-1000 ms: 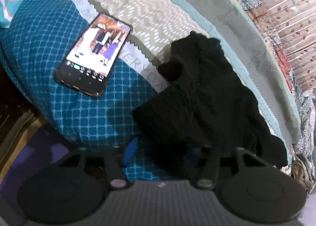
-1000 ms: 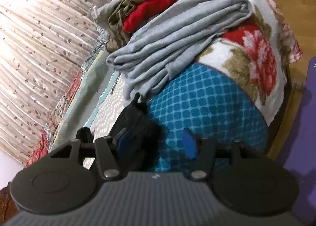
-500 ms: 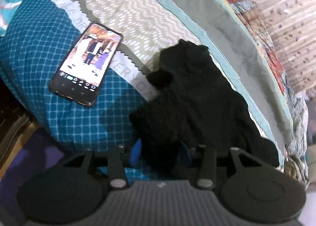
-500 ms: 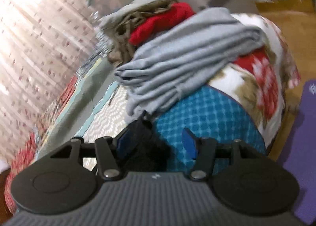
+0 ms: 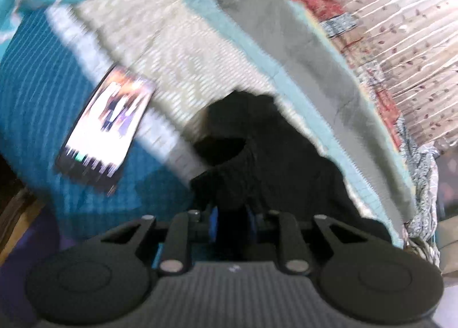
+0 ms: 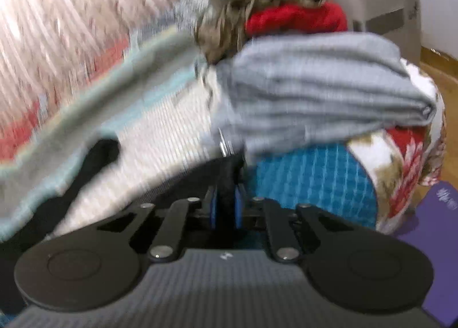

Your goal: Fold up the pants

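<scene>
The black pants (image 5: 274,161) lie crumpled on the patterned bedspread (image 5: 177,50). My left gripper (image 5: 231,220) is shut on the near edge of the pants, black cloth pinched between its blue pads. In the right wrist view the pants (image 6: 94,156) stretch away to the left as a dark band. My right gripper (image 6: 226,207) is shut on another edge of the pants, cloth standing up between its blue pads. Both views are blurred by motion.
A lit phone (image 5: 106,130) lies on the blue part of the bedspread, left of the pants. A folded grey garment (image 6: 320,93) sits on a floral blanket (image 6: 409,156), with a red cloth (image 6: 294,18) and other laundry behind. A striped curtain (image 5: 400,27) hangs beyond the bed.
Both grippers were open over the pants' edges and have closed on the cloth. Both views now blur as the grippers move.
</scene>
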`<state>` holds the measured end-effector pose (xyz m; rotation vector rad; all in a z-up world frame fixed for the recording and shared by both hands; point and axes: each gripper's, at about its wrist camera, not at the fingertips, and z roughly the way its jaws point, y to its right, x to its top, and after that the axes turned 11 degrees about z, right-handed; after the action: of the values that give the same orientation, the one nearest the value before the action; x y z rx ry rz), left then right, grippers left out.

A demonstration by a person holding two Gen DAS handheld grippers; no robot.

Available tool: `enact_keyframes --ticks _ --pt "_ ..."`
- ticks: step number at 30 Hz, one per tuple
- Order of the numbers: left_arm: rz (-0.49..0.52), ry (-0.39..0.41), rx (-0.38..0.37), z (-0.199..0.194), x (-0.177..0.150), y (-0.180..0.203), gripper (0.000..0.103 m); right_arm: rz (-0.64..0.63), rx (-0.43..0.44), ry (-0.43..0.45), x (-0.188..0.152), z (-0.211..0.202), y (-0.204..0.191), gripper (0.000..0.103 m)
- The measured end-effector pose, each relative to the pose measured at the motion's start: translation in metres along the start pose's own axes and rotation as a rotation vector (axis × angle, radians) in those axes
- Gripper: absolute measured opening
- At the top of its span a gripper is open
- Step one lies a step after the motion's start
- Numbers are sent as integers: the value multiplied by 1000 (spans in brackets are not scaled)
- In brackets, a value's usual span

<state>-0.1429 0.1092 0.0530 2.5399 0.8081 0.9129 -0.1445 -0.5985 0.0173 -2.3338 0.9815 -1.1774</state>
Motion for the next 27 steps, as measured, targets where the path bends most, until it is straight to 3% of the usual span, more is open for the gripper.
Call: enact_keyframes --ticks 4,7,9,12,14,17,20,24,27 --pt "74 59 -21 2 46 43 18 0 62 35 32 15 -51 10" --pt "68 86 -41 -1 94 75 17 43 103 68 63 33 -91 10" --pt "71 153 -68 -19 119 96 17 89 138 110 86 38 -115 10" --pt "100 265 -114 -56 131 108 17 83 201 193 105 19 -142 10" --pt "112 296 -114 -69 122 101 17 64 230 238 108 1 -144 10" --pt "105 243 -57 -60 95 72 17 66 233 251 95 -14 -122 10" --pt "48 123 12 -29 60 27 17 76 171 211 65 -14 -87 10" --pt "-83 -38 69 17 10 -29 17 134 25 92 14 9 -27 10" --pt "-93 -89 130 31 -18 -48 23 161 -125 3 -27 28 14 11"
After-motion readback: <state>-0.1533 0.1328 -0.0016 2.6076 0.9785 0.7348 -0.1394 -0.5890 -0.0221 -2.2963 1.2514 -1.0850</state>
